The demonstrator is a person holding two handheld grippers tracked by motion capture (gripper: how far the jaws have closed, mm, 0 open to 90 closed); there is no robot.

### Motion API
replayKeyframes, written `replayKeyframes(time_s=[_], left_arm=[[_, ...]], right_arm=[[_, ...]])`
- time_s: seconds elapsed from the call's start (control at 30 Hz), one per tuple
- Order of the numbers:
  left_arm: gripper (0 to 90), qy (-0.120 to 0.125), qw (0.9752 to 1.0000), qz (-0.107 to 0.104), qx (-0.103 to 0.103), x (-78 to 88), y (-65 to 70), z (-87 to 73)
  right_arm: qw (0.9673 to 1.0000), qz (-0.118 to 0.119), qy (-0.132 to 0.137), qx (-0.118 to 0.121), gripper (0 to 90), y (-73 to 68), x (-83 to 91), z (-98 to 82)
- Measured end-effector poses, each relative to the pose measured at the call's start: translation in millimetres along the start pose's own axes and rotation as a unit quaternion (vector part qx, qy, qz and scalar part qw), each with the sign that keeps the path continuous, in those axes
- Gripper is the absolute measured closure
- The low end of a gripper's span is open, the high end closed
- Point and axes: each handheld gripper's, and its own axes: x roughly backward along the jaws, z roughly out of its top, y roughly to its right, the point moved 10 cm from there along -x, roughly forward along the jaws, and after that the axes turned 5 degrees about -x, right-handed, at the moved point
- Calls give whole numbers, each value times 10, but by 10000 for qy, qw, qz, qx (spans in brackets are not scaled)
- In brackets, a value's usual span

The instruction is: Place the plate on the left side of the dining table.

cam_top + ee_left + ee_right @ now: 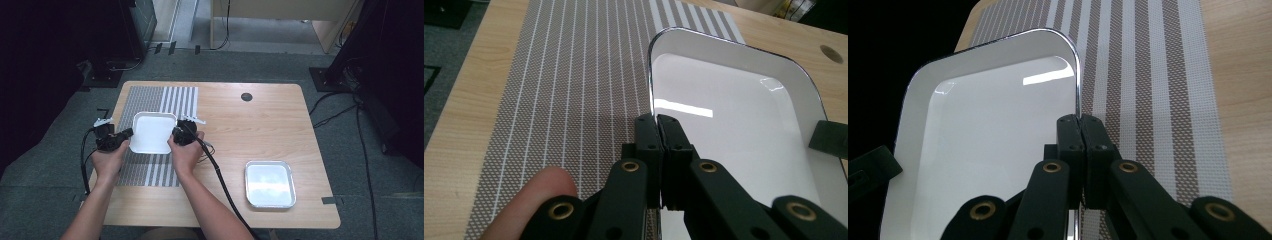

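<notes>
White enamel tray [152, 132] sat left of centre in the high view, clamped on both side rims. Left gripper [126, 134] had its jaws pinched together on the tray's left rim; right gripper [175, 132] did the same on the right rim. In the left gripper view, the left gripper [657, 119] came up from bottom centre, jaws closed edge-on over the thin rim, tray [734, 125] spreading to the right of frame, a fingertip [541, 192] at lower left. In the right gripper view, the right gripper [1080, 119] was mirrored: jaws shut on the rim at centre, tray [988, 145] filling the left half. Whether the tray was lifted or resting, can't tell. Striped placemat [145, 102] lay under the tray, running toward upper left of the high view. Wooden table [250, 130] below all of it. Second tray, metal-rimmed [270, 184], sat lower right, well apart. Small dark hole [246, 96] in the tabletop at upper centre.
</notes>
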Motion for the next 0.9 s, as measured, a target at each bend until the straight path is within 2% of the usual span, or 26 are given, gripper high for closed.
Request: replayKeyframes(time_s=[0.17,0.27,0.47,0.63,0.73,0.9], left_arm=[[899,-14,10000,70,14,-81,-81,44],[900,-136,9998,113,67,-204,-174,60],[900,-340,9992,102,164,-434,-243,56],[898,-511,9985,121,142,-577,-227,29],[896,-542,9984,87,121,-657,-174,45],[892,-655,9977,182,49,-728,-160,37]], right_arm=[[10000,-70,10,25,900,-46,-141,49],[9999,-115,-4,6,900,-56,-241,57],[9995,-310,-14,34,899,-11,-402,84],[9988,-488,-25,51,899,83,-496,111],[9987,-508,-37,-17,899,152,-532,156],[9984,-553,-71,10,893,210,-606,195]])
